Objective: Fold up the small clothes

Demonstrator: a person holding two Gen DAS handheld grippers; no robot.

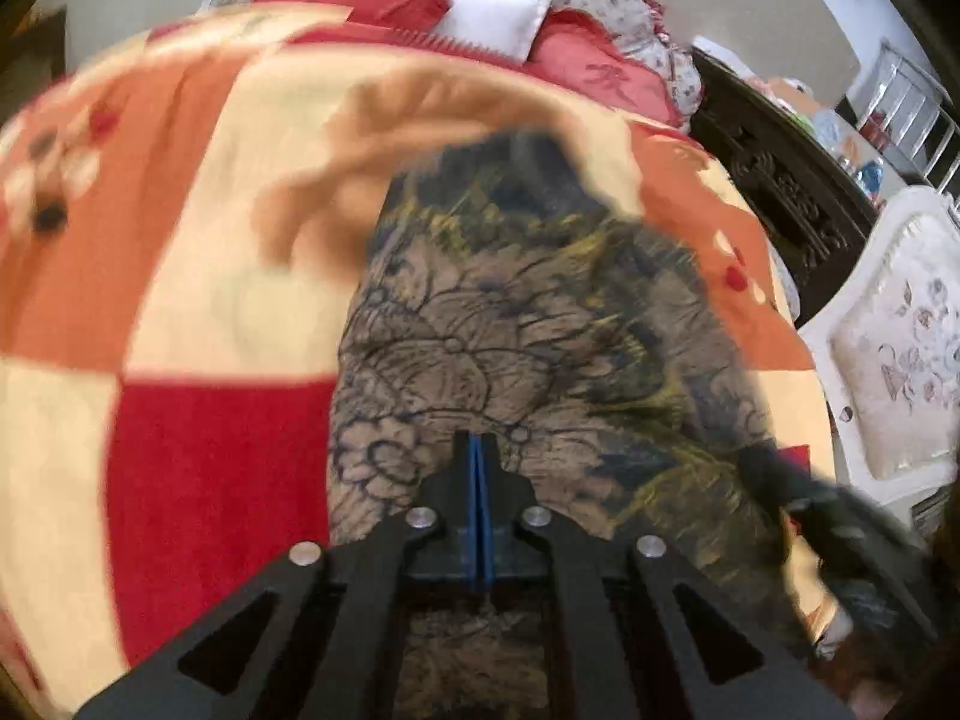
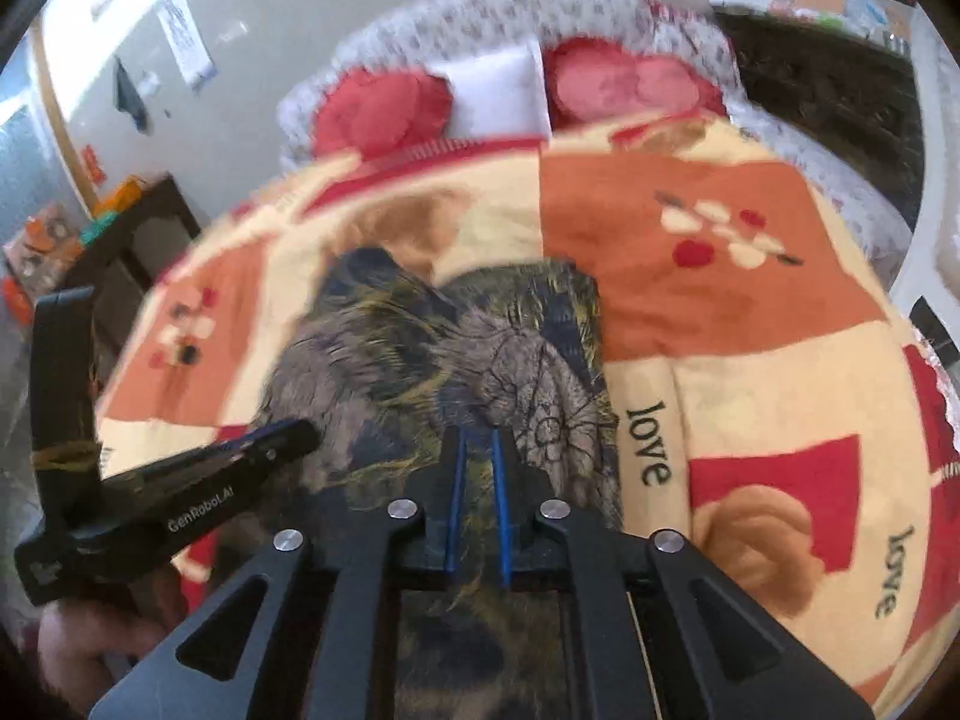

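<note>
A small garment [image 1: 528,324] with a brown, navy and yellow flower print lies on the bed blanket [image 1: 180,276]; it also shows in the right wrist view [image 2: 432,348]. My left gripper [image 1: 477,444] has its jaws closed on the garment's near edge. It shows from the side in the right wrist view [image 2: 300,433], at the garment's left edge. My right gripper [image 2: 478,441] has its jaws nearly closed, with a narrow gap, and cloth runs under and between them. It appears blurred at the lower right of the left wrist view [image 1: 768,468].
The blanket [image 2: 750,312] has orange, red and cream patches with "love" lettering. Red cushions [image 2: 384,108] and a white pillow [image 2: 498,90] lie at the bed's head. A dark wooden cabinet [image 1: 780,180] and a white padded chair [image 1: 894,324] stand right of the bed. A dark side table [image 2: 138,240] stands left.
</note>
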